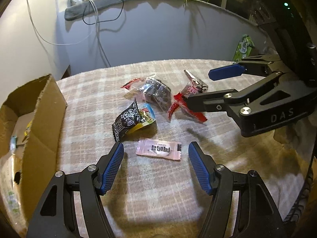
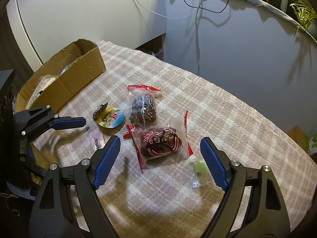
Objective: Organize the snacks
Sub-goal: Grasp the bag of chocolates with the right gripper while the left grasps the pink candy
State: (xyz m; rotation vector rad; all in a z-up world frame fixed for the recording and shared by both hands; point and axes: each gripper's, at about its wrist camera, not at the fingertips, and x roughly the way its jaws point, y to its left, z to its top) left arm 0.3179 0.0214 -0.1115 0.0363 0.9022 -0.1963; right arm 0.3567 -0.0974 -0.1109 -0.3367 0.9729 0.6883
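Firstly, left wrist view: your left tongs (image 1: 156,152) stand released, empty, straddling the pink sachet (image 1: 158,150) flat on the table (image 1: 198,188); lower squarely and pinch its long edges. Box (image 1: 42,119) sits left.

Right wrist view: your right tongs (image 2: 160,145) gape, empty, framing the clear red-trimmed packet (image 2: 158,142), puffy, dark inside; close gently on it. Second such packet (image 2: 143,107) lies just behind.

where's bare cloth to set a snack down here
Bare: the cloth behind the date packs, toward the wall, and the strip beside the box. Crowded: the middle, around the pink sachet and black packet.
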